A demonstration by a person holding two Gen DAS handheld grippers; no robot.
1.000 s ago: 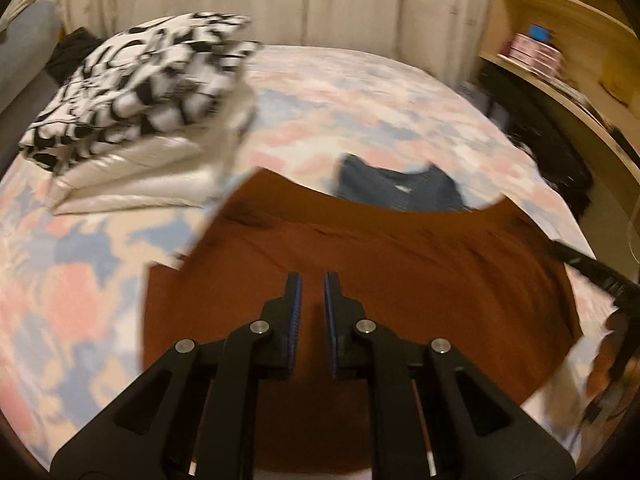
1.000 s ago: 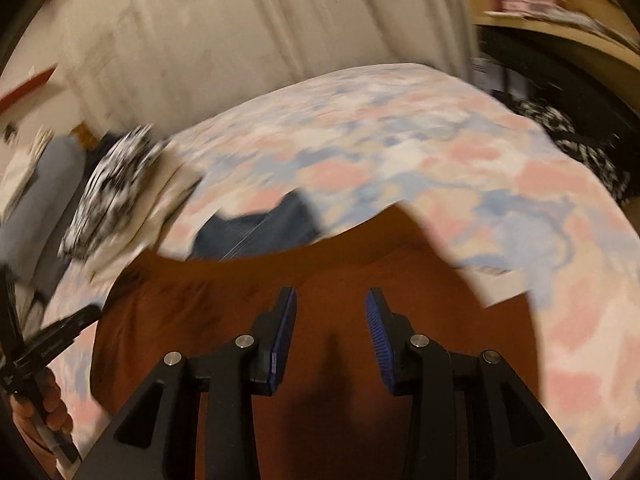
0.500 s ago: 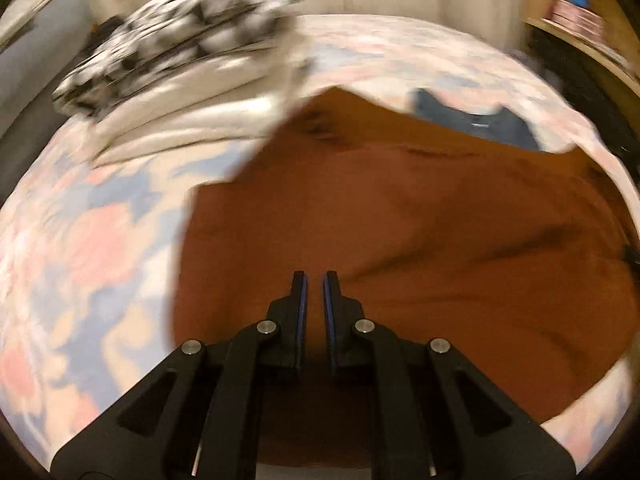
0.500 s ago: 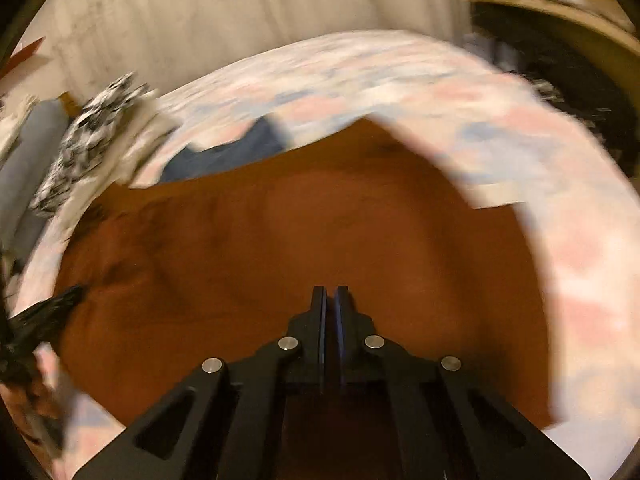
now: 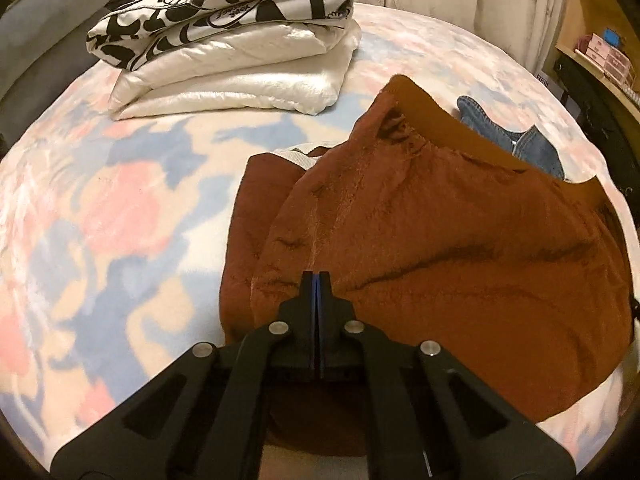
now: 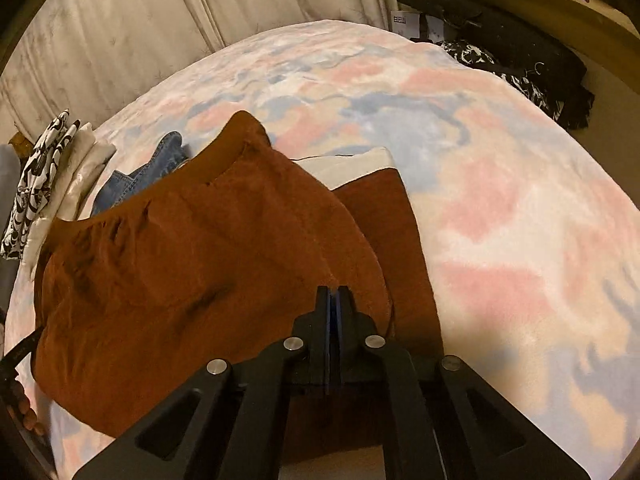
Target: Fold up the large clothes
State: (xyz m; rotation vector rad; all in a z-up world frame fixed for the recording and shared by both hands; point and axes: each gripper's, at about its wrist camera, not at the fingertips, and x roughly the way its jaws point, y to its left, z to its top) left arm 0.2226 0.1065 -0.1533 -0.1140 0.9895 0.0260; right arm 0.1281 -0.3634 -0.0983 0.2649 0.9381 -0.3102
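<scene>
A: The brown garment (image 5: 440, 248) lies on the pastel bedspread (image 5: 120, 200), filling the left wrist view from 6 to 3 o'clock, its upper layer doubled over a lower one.

B: And the stack at 11 o'clock?

A: A black-and-white printed piece (image 5: 224, 4) sits on a folded white quilt (image 5: 240, 80), well apart from the garment. A blue denim item (image 5: 516, 140) peeks out behind the brown edge at 2 o'clock.

B: The grippers?

A: The left gripper (image 5: 317, 280) has its fingers pressed together on the brown fabric. In the right wrist view the right gripper (image 6: 333, 296) is pinched almost flat over the garment's near edge at 6 o'clock; whether cloth sits between the pads cannot be told.
</scene>
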